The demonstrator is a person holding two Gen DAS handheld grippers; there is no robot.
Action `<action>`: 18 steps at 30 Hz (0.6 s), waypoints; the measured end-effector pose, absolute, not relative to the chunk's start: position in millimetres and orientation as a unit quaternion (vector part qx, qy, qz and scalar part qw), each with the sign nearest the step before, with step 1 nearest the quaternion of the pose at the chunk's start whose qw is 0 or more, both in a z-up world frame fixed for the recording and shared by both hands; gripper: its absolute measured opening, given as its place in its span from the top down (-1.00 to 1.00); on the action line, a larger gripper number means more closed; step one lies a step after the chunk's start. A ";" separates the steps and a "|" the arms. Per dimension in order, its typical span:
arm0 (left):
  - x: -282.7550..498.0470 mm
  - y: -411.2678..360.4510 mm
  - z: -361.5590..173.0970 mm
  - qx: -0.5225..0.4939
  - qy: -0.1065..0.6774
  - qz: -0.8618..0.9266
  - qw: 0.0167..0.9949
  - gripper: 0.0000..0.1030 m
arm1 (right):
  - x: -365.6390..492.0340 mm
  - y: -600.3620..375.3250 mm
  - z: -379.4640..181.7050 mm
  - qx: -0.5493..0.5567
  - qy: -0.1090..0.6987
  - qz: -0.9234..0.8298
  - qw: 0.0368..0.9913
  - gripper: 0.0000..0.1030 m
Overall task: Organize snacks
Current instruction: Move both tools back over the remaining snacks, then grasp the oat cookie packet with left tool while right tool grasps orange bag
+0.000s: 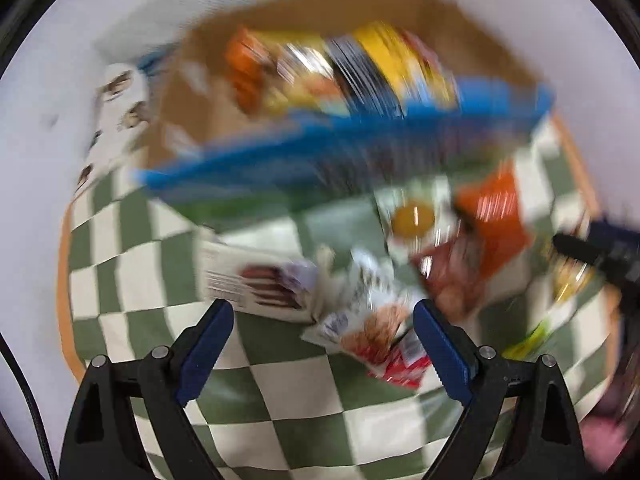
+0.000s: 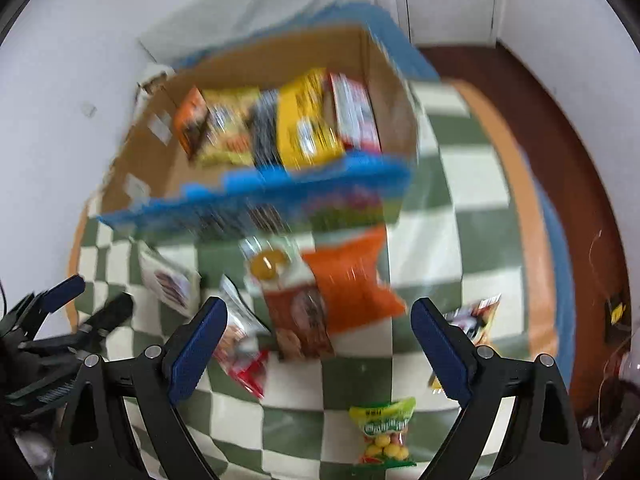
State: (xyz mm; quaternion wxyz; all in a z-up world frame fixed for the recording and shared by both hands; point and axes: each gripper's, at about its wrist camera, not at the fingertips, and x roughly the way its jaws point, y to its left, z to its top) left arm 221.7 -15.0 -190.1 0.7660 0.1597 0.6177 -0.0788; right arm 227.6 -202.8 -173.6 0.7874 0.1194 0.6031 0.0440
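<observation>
Left wrist view: we are looking forward and downward along the left gripper (image 1: pixel 323 344), its blue fingers (image 1: pixel 208 344) framing the lower edge, from close above the checked cloth (image 1: pixel 280 392). Right wrist view: we are looking the same way along the right gripper (image 2: pixel 314 344), from slightly farther right, taking in the table's right rim (image 2: pixel 532 216). Both views are facing the blue-edged cardboard box (image 1: pixel 192 120) (image 2: pixel 248 196) at the far side and are sharing the box, the orange packet (image 1: pixel 496 220) (image 2: pixel 352 280) and the cloth (image 2: pixel 472 168). Each view is catching the other gripper at its edge. Both are motion-blurred.
</observation>
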 end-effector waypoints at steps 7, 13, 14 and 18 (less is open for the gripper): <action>224.8 -47.0 -278.1 0.236 0.670 -0.107 0.695 -0.44 | 230.0 -217.3 -221.2 0.111 0.631 0.037 0.767 -0.52; 230.1 -20.7 -275.3 0.092 0.702 -0.057 0.704 0.07 | 256.7 -208.2 -251.9 0.071 0.641 0.046 0.763 -0.54; 227.5 -11.8 -274.8 0.061 0.706 -0.041 0.705 0.07 | 260.9 -205.4 -257.0 0.065 0.643 0.050 0.761 -0.54; 214.7 13.3 -276.1 -0.007 0.713 -0.009 0.702 0.07 | 272.7 -190.8 -274.8 0.032 0.645 0.061 0.761 -0.13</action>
